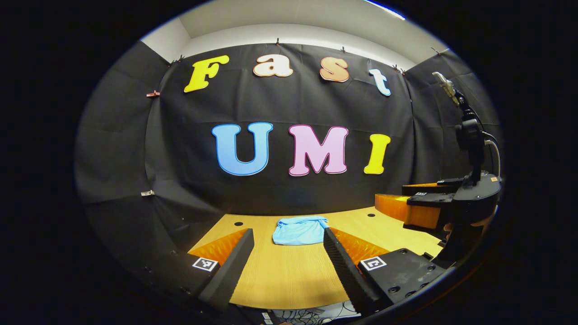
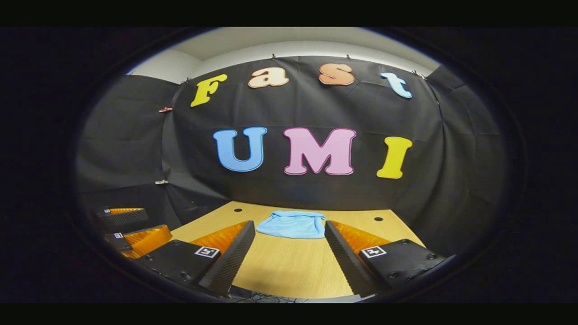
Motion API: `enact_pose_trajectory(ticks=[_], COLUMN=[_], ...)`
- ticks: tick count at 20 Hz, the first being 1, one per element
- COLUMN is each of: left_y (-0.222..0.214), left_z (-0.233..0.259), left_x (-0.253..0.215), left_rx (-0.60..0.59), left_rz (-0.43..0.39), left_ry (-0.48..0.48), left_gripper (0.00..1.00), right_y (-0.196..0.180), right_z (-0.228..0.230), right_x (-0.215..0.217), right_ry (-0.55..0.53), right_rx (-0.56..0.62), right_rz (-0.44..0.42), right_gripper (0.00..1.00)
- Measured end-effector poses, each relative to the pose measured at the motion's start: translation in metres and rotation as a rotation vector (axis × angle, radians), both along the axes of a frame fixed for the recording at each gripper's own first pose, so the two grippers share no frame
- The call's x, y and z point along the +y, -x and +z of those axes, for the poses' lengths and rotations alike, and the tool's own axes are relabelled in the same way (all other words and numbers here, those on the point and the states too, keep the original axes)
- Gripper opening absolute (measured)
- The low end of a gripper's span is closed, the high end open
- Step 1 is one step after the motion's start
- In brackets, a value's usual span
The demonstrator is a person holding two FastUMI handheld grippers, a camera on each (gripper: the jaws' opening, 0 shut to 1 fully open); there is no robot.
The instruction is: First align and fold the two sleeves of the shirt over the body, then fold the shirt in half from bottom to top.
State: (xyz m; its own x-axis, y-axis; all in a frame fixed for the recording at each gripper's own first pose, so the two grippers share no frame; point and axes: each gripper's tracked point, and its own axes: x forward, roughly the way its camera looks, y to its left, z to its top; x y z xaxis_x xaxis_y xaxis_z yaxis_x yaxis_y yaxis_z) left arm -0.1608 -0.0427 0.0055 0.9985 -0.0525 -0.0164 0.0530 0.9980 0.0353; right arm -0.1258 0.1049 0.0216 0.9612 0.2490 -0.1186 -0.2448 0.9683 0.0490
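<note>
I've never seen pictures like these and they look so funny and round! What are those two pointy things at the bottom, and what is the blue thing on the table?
Each picture comes from a small camera riding on a hand-held grabbing tool. A person holds one tool in each hand. The camera looks forward along the tool's two fingers, so they poke in at the bottom. The lens bends everything round, like a fishbowl.

In the left gripper view you see the left gripper, its fingers spread apart, holding nothing. Off to the side in that view is the other tool, the right gripper. The right gripper view shows that same tool's own fingers, also spread and empty.

The blue thing is a shirt, lying bunched up on the wooden table, farther away than the fingers. Nothing touches it yet. The job is to fold it neatly.
</note>
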Motion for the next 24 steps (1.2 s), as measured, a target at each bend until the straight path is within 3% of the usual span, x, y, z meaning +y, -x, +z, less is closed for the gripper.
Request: enact_pose_trajectory(ticks=[24], left_y=[0.008], left_z=[-0.001], left_x=[0.014], left_rx=[-0.013], left_rz=[0.026], left_ry=[0.006], left_gripper=[0.99], right_y=[0.005], right_z=[0.003], right_x=[0.013], right_ry=[0.001], right_rx=[-0.024], right_rz=[0.018], right_gripper=[0.99])
